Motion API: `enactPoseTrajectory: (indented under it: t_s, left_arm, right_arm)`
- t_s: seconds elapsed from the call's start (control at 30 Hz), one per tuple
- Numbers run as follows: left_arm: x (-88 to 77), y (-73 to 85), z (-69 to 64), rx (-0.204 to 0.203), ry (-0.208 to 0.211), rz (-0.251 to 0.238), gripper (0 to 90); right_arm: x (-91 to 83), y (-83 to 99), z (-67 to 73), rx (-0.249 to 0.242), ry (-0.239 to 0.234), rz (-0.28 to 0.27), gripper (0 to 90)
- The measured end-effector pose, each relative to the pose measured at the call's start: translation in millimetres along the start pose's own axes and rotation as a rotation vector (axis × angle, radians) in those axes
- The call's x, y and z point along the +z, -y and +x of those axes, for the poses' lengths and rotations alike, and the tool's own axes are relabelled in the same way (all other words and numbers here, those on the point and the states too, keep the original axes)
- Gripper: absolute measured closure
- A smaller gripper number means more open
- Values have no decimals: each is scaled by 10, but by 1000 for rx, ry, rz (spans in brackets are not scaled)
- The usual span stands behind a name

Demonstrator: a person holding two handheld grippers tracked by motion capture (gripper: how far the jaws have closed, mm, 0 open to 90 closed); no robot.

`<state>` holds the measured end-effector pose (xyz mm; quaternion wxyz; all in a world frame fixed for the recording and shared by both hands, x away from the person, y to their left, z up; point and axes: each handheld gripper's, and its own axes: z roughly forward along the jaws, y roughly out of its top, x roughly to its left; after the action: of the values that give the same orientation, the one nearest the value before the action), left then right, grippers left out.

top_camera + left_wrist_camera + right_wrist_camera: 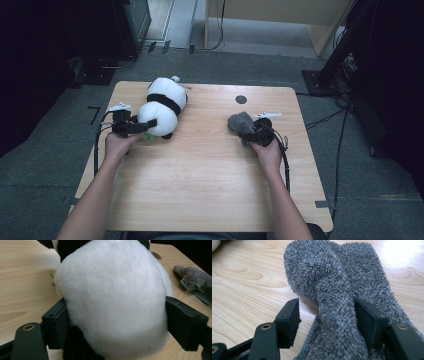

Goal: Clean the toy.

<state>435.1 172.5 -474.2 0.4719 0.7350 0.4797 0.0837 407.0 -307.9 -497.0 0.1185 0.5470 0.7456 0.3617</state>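
On the wooden surface (200, 170) a plush panda (162, 106) lay toward the far left, and a grey fuzzy cloth (240, 122) lay toward the far right, the two well apart. The left gripper (145, 124) sat at the near end of the panda; in the left gripper view its jaws stood wide on either side of the white, rounded body (112, 297), both pads right against the fur (whether they pressed in or merely brushed it could not be told). A small green bit (52, 275) peeked out beside the toy. The right gripper (248, 135) rested at the near edge of the cloth. In the right gripper view a raised fold of the cloth (337, 315) stood between the jaws, touching one pad, while the other pad stood clear of it with bare wood showing in the gap, so the jaws were parted and not clamped.
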Motion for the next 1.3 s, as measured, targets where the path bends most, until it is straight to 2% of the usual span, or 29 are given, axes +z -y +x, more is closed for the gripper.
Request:
enactPoseTrajectory:
  t_s: [0.3,0.4,0.43,0.5,0.53,0.57,0.63,0.8,0.87,1.07,1.2,1.3]
  left_arm:
    - [-5,-26,-39,25,-18,28,146]
    - [-8,-45,-69,46,-23,48,129]
    - [-8,-45,-69,46,-23,48,107]
    - [-15,-67,-86,44,-47,37,4]
    - [-15,-67,-86,44,-47,37,0]
    - [-40,-77,-101,49,-69,26,0]
    - [-99,-88,-112,63,-69,12,0]
    - [-199,-100,-130,61,-63,-13,0]
    - [-231,-92,-157,80,-60,-9,0]
    - [-287,-20,-229,93,-44,15,0]
    - [-338,49,-338,145,-21,44,0]
    - [-374,80,-402,173,-4,48,0]
  right_arm:
    - [-75,-12,-13,6,13,-27,368]
    - [-101,-16,-8,4,9,-29,368]
    - [-107,-17,-6,1,8,-29,368]
    - [-115,-15,-4,-5,-1,-25,366]
    - [-115,-15,-4,-5,-1,-25,366]
    - [-124,-7,-4,-10,1,-22,361]
    - [-132,1,-3,-13,1,-29,354]
    - [-212,-2,14,-12,-5,-45,338]
    - [-255,-2,39,-15,-10,-55,327]
    - [-377,28,127,-32,-14,-70,311]
    - [-446,57,171,-43,-8,-69,307]
    - [-504,103,199,-45,-12,-67,307]
